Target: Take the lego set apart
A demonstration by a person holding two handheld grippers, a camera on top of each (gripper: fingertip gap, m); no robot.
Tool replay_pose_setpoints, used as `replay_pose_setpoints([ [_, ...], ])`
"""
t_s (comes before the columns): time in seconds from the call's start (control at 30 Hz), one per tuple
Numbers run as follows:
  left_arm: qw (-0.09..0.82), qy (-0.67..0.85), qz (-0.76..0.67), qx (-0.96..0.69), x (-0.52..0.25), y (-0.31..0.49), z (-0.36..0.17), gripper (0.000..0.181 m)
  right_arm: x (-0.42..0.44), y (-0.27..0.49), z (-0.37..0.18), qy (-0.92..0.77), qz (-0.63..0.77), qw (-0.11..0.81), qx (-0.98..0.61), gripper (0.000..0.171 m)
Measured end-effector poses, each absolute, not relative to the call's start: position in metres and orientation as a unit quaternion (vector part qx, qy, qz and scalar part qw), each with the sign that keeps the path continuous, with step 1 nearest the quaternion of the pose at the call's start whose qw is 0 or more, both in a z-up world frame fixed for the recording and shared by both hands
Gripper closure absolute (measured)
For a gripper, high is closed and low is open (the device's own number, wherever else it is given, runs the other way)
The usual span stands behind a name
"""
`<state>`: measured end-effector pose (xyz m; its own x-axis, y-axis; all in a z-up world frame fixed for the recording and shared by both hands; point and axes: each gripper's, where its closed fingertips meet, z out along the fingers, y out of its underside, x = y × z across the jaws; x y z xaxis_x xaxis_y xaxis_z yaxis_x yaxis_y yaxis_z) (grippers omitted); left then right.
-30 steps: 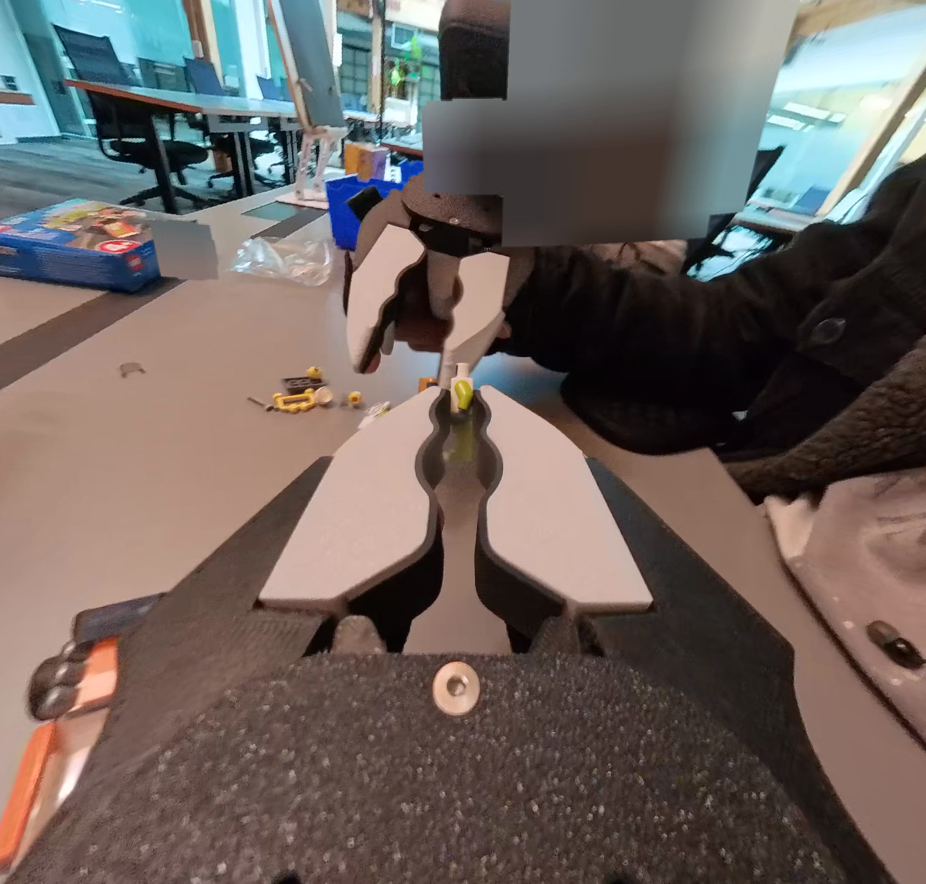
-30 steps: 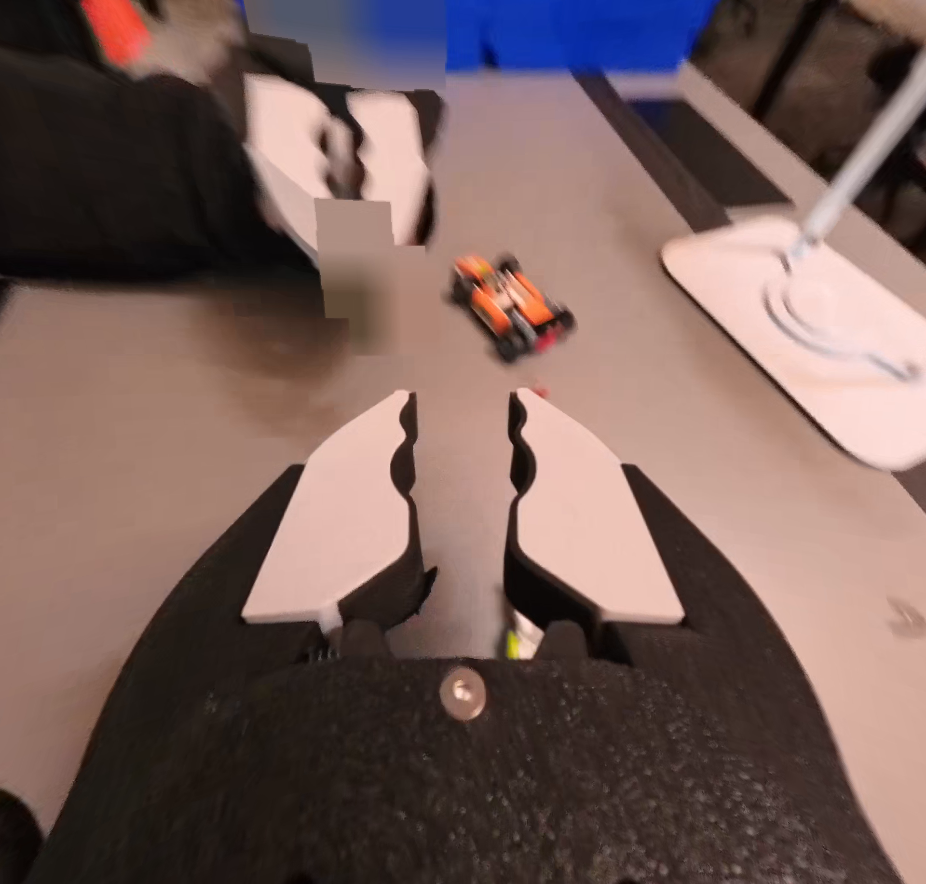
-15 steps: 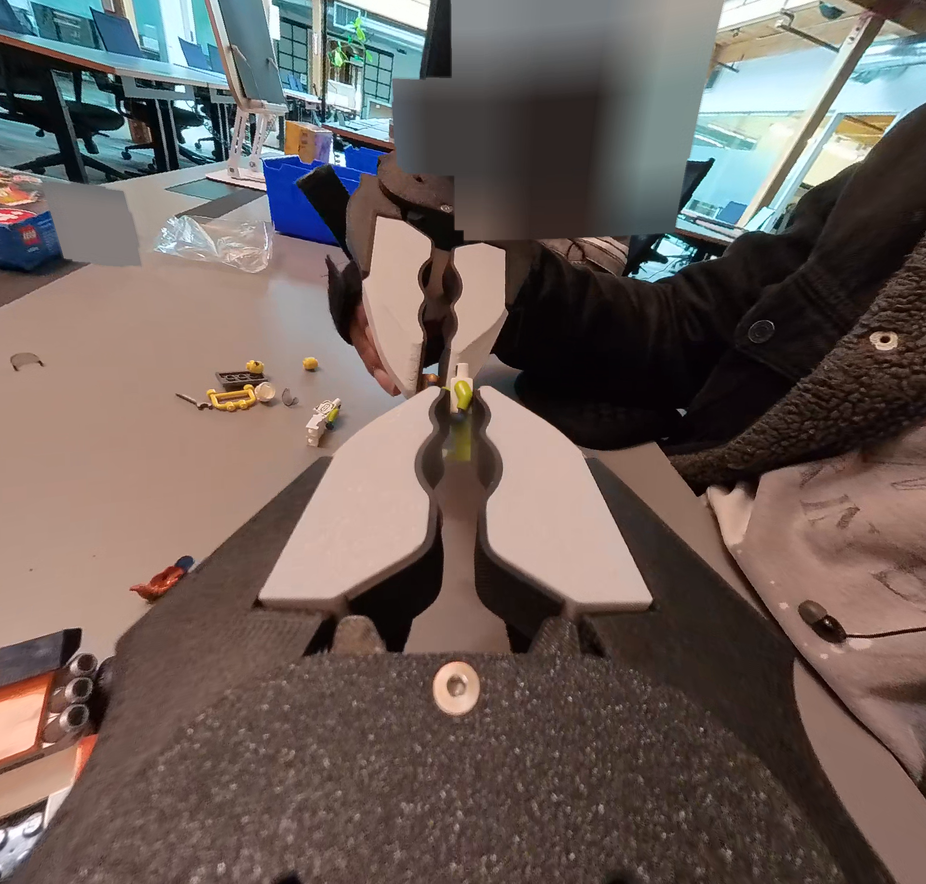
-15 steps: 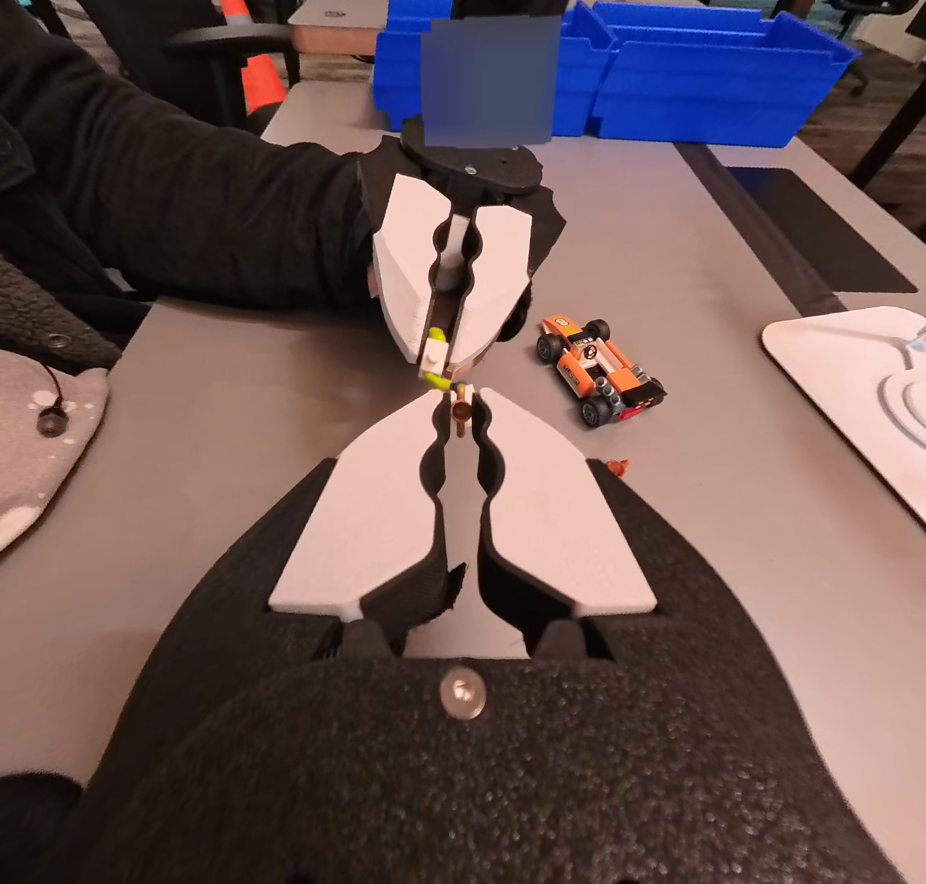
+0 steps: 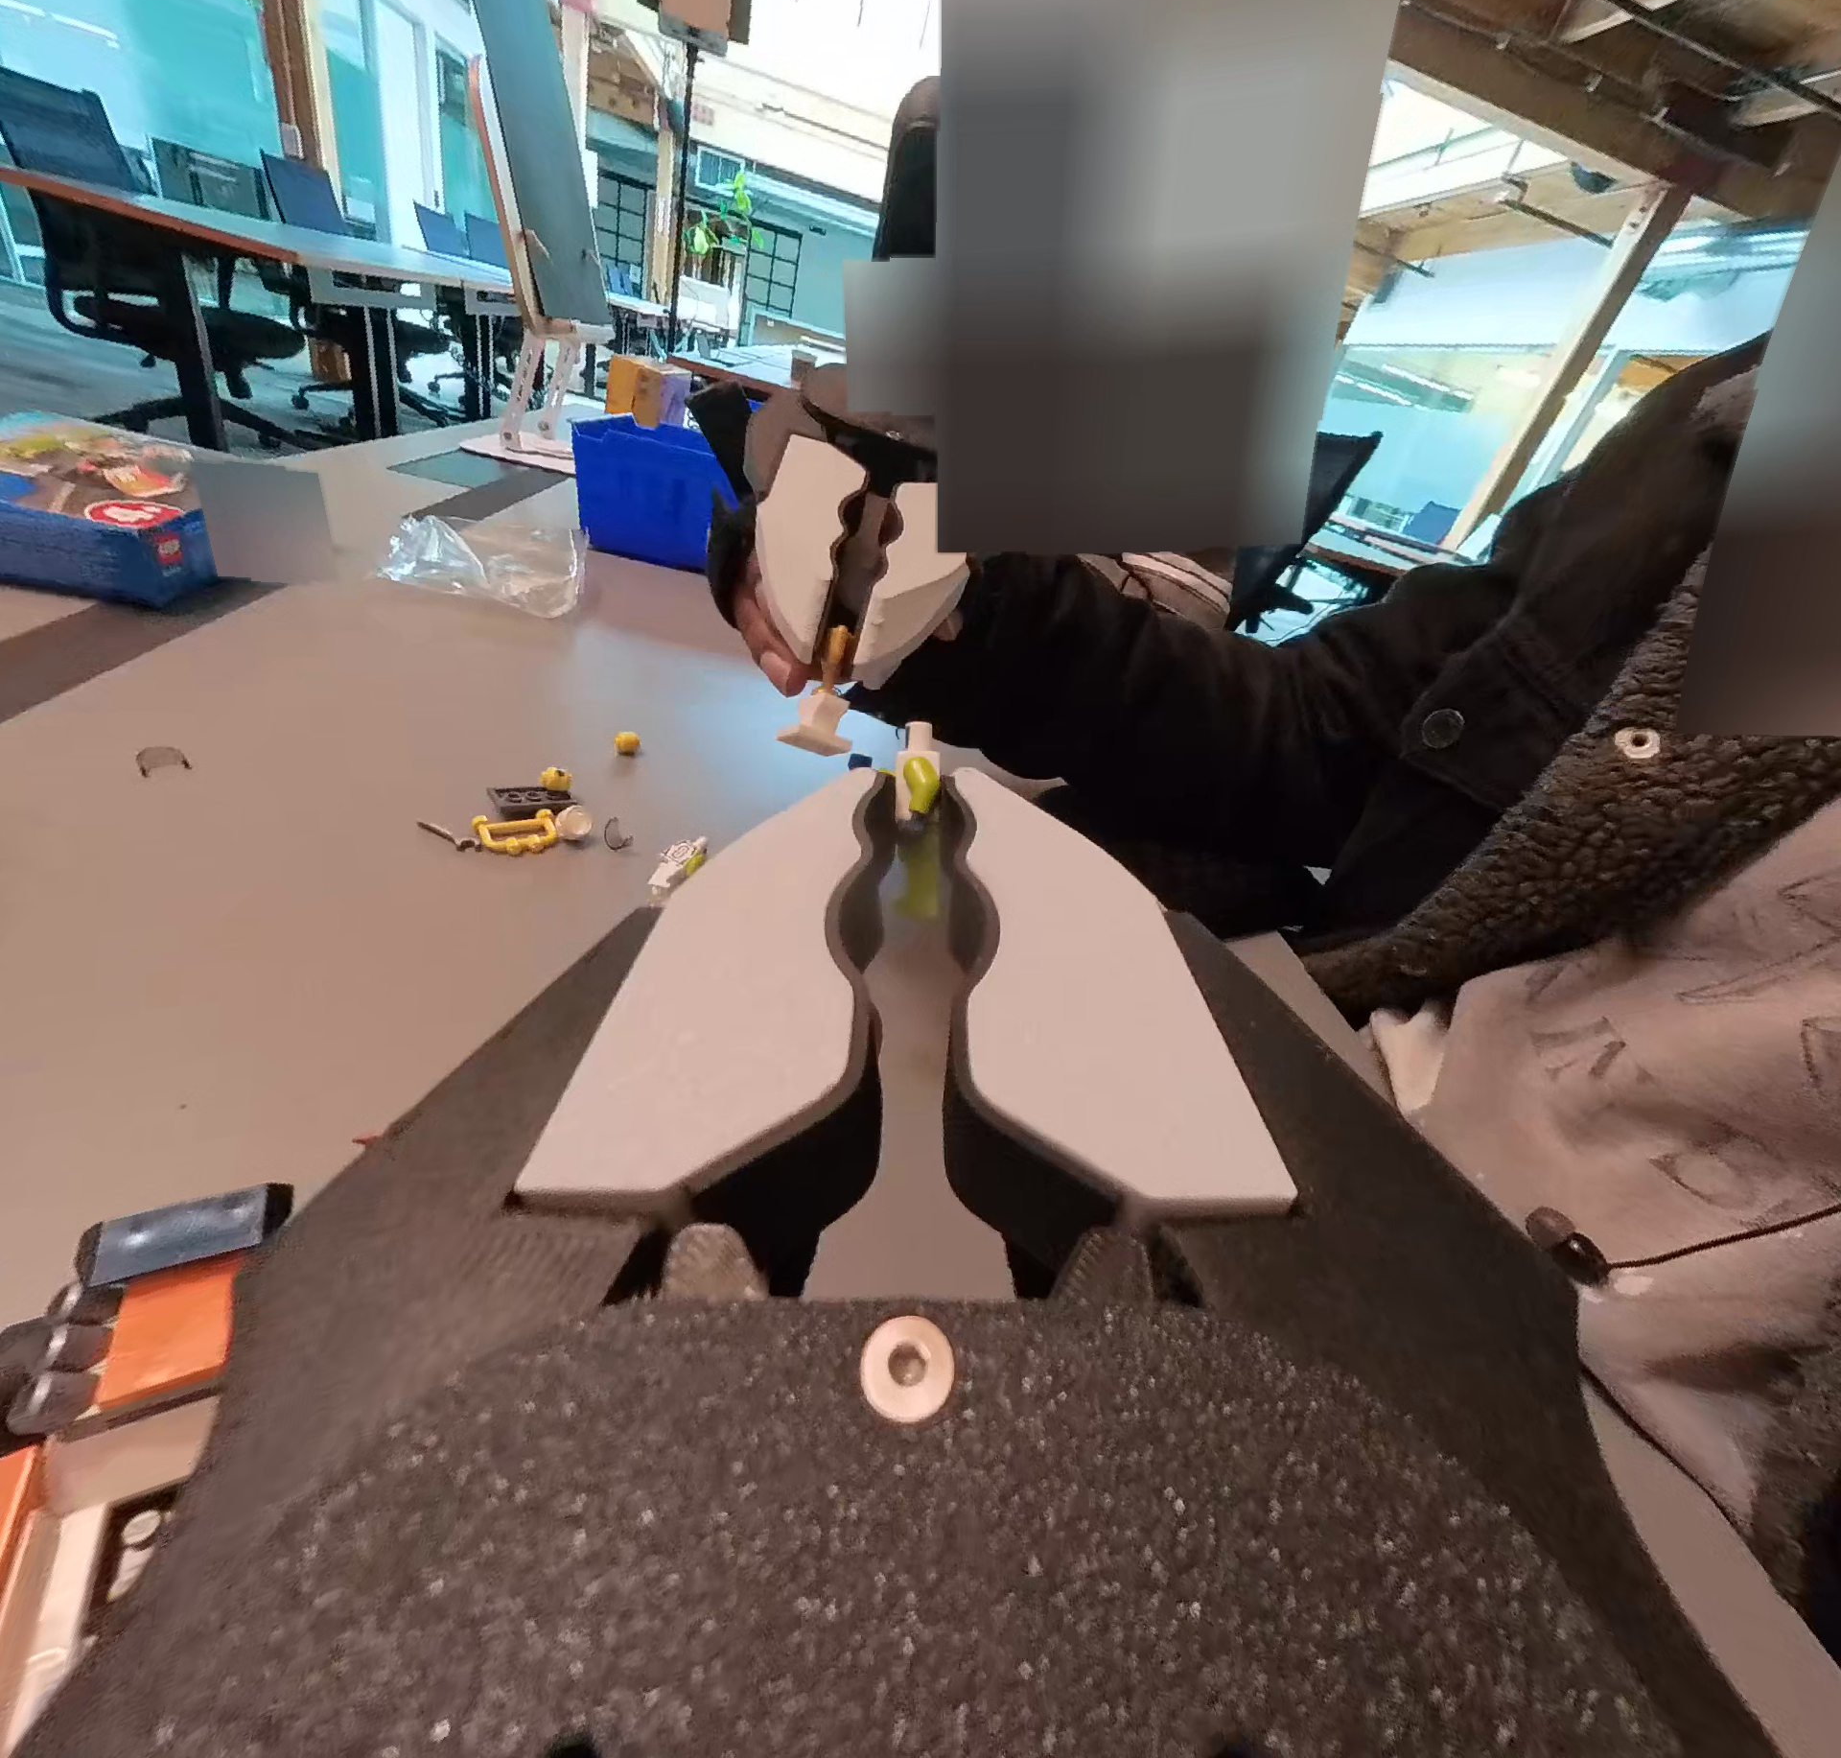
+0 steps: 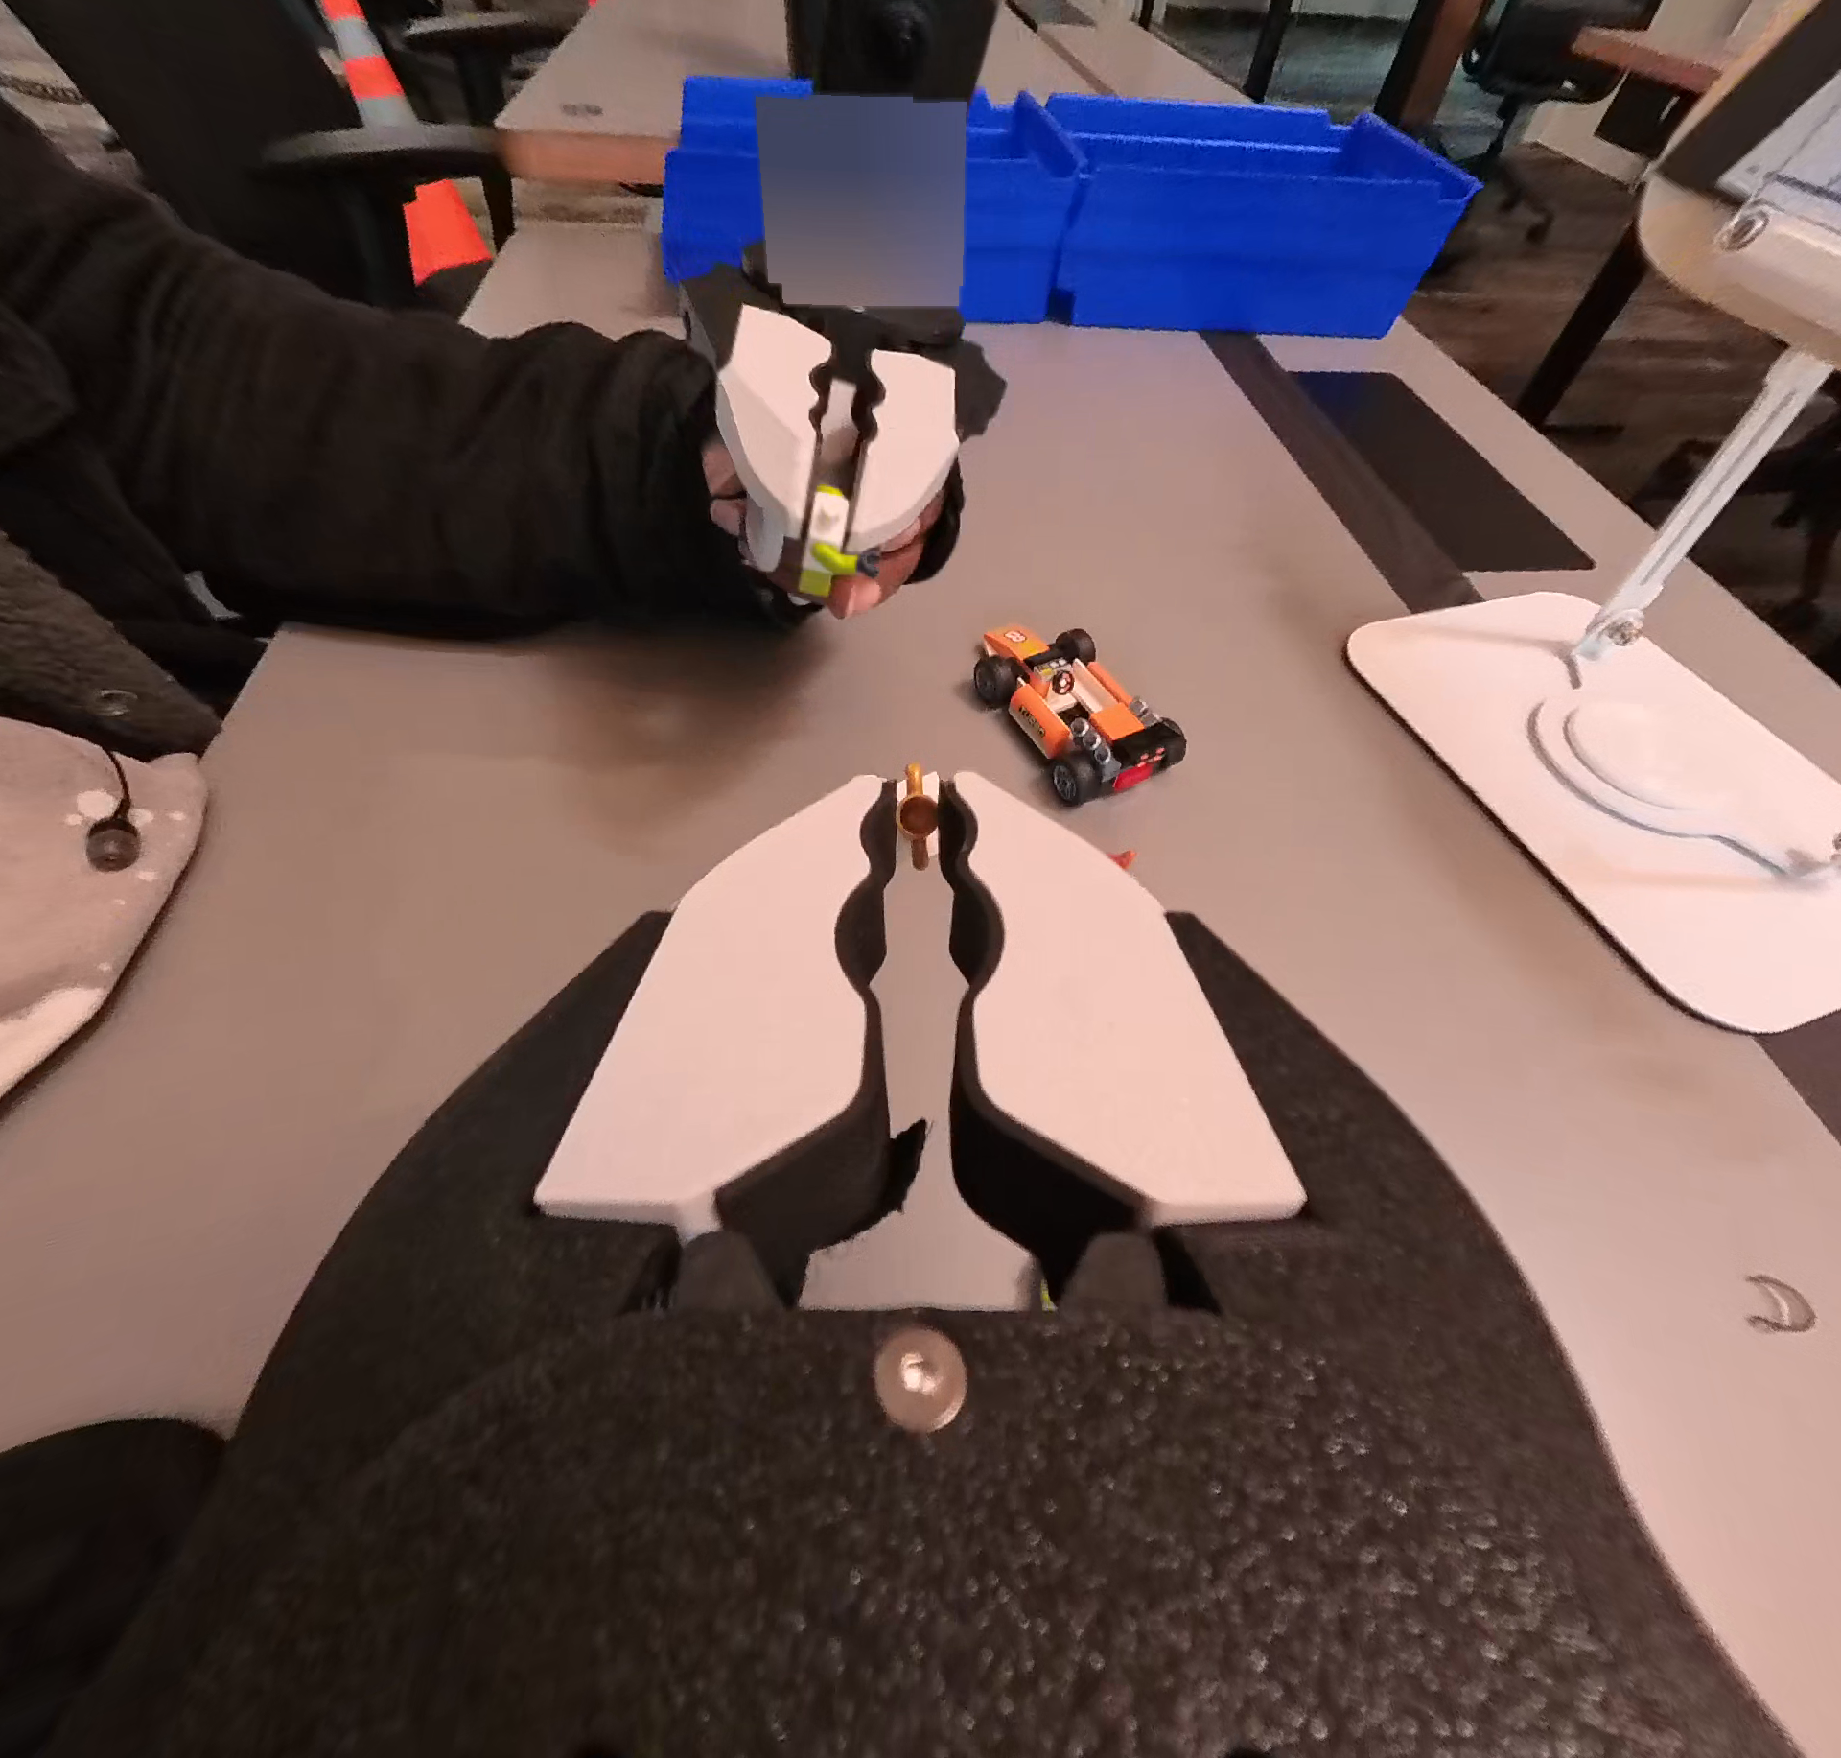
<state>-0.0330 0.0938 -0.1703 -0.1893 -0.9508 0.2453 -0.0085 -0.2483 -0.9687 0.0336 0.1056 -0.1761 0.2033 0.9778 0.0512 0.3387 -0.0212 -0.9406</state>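
Observation:
My left gripper (image 5: 912,793) is shut on a white and lime minifigure body (image 5: 917,775), held above the grey table (image 5: 299,913). It also shows in the right wrist view (image 6: 832,539) with the same figure (image 6: 825,554) between its tips. My right gripper (image 6: 915,793) is shut on a small gold cup (image 6: 915,813). In the left wrist view the right gripper (image 5: 842,639) holds the gold cup (image 5: 835,649) with a white piece (image 5: 817,722) hanging under it, apart from the figure. An orange lego car (image 6: 1081,714) stands on the table beyond my right gripper.
Loose lego bits (image 5: 523,813) lie on the table to the left. A lego box (image 5: 90,514), a clear plastic bag (image 5: 488,554) and blue bins (image 6: 1195,215) sit farther back. A white lamp base (image 6: 1594,793) is at the right. A person's dark sleeves reach in. About 8 cm separates my left fingertips from my right.
My right gripper closed on the gold cup while it sat at the figure in my left gripper. The two grippers have since pulled apart, and the cup came away from the figure.

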Motion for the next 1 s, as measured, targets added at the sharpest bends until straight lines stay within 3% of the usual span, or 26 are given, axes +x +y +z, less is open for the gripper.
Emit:
replay_pose_setpoints([
  [0.37,0.409,0.485,-0.495,-0.593,0.004,0.109,-0.213,0.173,0.035,0.12,-0.197,-0.49,0.382,0.433,-0.653,0.163],
  [0.7,0.43,0.627,-0.194,-0.62,0.031,0.115,-0.285,0.173,0.047,0.136,-0.231,-0.486,0.324,0.402,-0.705,0.163],
  [1.0,0.415,0.59,-0.3,-0.624,0.031,0.106,-0.268,0.16,0.044,0.131,-0.236,-0.492,0.335,0.386,-0.705,0.163],
])
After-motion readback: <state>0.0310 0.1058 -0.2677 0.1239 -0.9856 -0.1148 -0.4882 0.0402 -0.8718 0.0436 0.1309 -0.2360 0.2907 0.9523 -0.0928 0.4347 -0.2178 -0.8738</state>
